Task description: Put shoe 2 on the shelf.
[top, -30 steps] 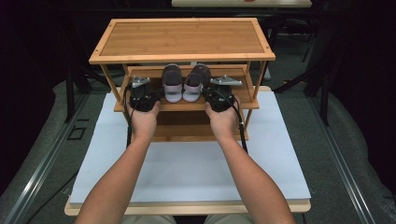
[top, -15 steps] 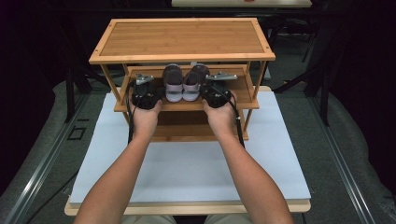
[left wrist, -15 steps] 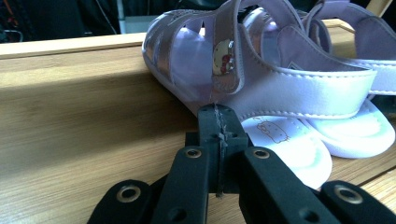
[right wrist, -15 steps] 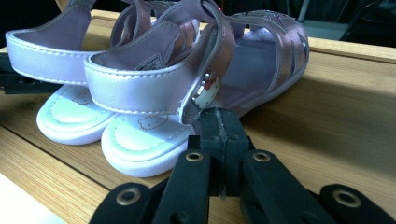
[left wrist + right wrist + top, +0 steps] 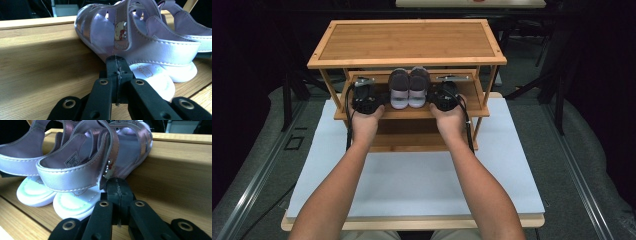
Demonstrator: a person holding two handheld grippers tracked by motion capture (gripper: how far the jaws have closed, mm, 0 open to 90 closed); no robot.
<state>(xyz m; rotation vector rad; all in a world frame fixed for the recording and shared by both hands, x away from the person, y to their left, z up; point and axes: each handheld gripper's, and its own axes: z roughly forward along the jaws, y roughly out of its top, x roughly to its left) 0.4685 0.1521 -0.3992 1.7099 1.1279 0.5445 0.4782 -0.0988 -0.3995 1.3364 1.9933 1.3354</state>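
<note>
Pair of glossy lilac strappy sandals (image 5: 408,89) on bamboo rack's mid shelf (image 5: 412,112), heels toward person; L hand-held gripper (image 5: 116,60) & R hand-held gripper (image 5: 117,182) flank them, jaws together, empty.

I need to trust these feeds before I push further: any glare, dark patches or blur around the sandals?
High view: surroundings dark, sandals shaded under the rack's top shelf, slightly soft. Left gripper view: sharp, glossy sheen on the straps, a shadow band across the shelf board. Right gripper view: bright sheen on the near sandal, background dark.

a bamboo shelf rack (image 5: 407,42) on a white table (image 5: 412,185) carries two lilac sandals (image 5: 409,90) side by side.
</note>
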